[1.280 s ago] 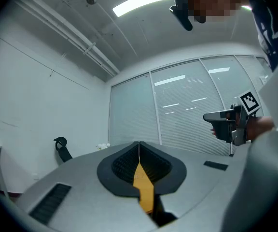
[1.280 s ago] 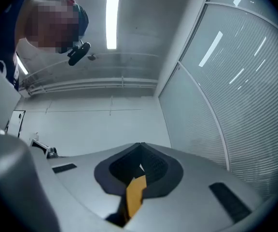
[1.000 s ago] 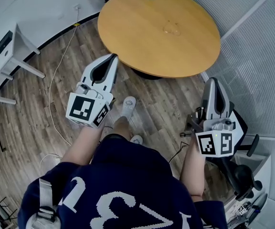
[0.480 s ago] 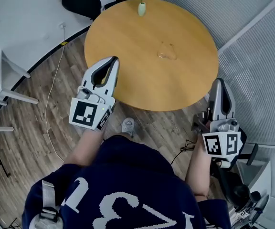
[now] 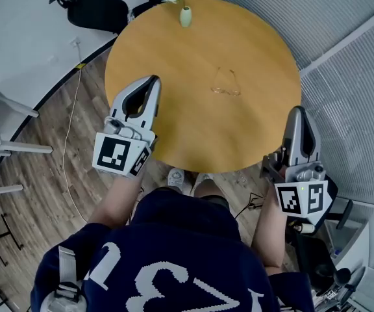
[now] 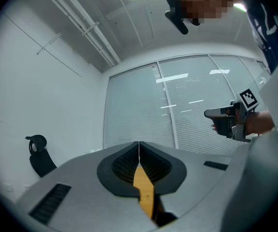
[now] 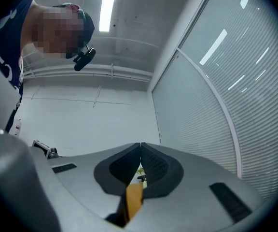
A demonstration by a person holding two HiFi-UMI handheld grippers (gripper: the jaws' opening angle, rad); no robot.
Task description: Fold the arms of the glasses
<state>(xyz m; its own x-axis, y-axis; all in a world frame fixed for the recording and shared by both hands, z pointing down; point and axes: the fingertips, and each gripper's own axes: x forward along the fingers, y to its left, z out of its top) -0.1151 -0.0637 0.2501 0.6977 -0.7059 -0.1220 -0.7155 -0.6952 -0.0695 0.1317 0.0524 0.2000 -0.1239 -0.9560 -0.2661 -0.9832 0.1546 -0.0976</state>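
Jaws closed, empty, on left gripper (image 5: 154,81) and right gripper (image 5: 297,112) (ribbed black pads (image 6: 123,165)), wiry glasses (image 5: 226,83) on round wooden table (image 5: 167,51)

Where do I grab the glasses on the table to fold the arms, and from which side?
The glasses lie flat near the middle of the table, thin-framed. Probably come from above and pinch one slim arm near its free end; which end holds the lenses is too small to tell.
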